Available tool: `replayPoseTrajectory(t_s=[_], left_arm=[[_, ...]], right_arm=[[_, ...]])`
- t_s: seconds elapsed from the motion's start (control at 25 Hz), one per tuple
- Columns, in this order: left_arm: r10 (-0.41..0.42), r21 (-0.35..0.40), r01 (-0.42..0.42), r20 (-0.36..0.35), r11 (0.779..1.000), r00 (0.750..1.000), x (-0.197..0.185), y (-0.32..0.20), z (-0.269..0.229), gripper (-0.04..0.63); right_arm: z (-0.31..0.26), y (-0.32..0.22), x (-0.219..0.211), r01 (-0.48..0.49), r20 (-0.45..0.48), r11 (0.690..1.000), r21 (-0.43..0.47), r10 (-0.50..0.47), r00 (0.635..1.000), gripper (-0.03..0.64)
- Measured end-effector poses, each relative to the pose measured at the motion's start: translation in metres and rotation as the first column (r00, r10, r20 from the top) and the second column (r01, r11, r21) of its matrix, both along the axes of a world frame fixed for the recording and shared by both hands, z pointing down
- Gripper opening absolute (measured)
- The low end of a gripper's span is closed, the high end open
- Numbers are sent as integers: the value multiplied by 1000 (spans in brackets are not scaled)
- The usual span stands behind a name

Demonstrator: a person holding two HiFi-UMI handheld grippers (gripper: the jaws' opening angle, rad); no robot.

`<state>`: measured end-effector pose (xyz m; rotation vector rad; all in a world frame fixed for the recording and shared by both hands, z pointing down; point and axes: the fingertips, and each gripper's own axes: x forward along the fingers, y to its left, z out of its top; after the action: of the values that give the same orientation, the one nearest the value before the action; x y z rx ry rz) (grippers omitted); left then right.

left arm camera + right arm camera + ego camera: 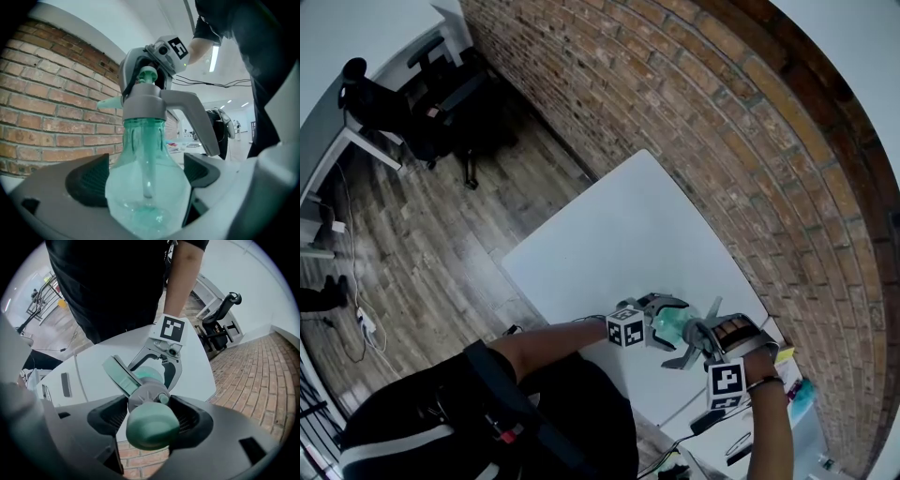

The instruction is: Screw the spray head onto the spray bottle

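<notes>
Over the near edge of the white tabletop (628, 234), the left claw (144, 177) is clamped on the bulbous belly of the spray bottle (145, 140), which is clear teal plastic with a thin dip tube showing inside and stands upright. On its neck sits the spray head (150, 101) — grey body, pale green nozzle, long grey trigger, round green knob on top. The right claw (150, 411) points down from above, closed on the grey body just under the knob.

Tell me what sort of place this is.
Probably an indoor office or studio workspace. An exposed brick wall runs beside a white table, dark office chairs stand by a desk in the far corner, and the floor is wood plank.
</notes>
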<state>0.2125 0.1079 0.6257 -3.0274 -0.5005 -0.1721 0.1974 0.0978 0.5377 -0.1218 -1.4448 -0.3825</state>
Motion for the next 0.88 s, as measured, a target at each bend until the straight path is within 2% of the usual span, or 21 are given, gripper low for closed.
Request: replayPoseTrajectory(t_s=[0.16, 0.24, 0.32, 0.4, 0.52, 0.6, 0.68, 0.88], left_arm=[[11, 119, -13, 20, 993, 1000, -1, 3, 10, 514], [5, 137, -8, 21, 991, 1000, 2, 3, 11, 517], [-7, 122, 4, 21, 993, 1000, -1, 2, 11, 518], [-24, 74, 22, 36, 997, 999, -3, -2, 16, 525], [-27, -7, 28, 113, 1000, 993, -6, -5, 40, 541], [-23, 4, 23, 151, 1000, 988, -8, -3, 53, 541], [-30, 24, 27, 156, 999, 987, -6, -5, 56, 541], [-38, 21, 35, 148, 999, 988, -6, -6, 56, 541]], right_arm=[[1, -2, 0, 9, -11, 1000, 0, -9, 1000, 275], [0, -2, 1, 4, -3, 1000, 1, -4, 1000, 275], [0, -2, 0, -16, 13, 1000, 7, 15, 1000, 276], [1, -3, -2, -34, 21, 999, 11, 34, 999, 276], [1, -1, -1, -40, 19, 999, 14, 40, 999, 276], [1, -1, -1, -44, 23, 999, 17, 44, 999, 276], [0, -3, -2, -61, 35, 998, 19, 61, 998, 276], [2, -1, -4, -196, 115, 980, -18, 197, 974, 278]])
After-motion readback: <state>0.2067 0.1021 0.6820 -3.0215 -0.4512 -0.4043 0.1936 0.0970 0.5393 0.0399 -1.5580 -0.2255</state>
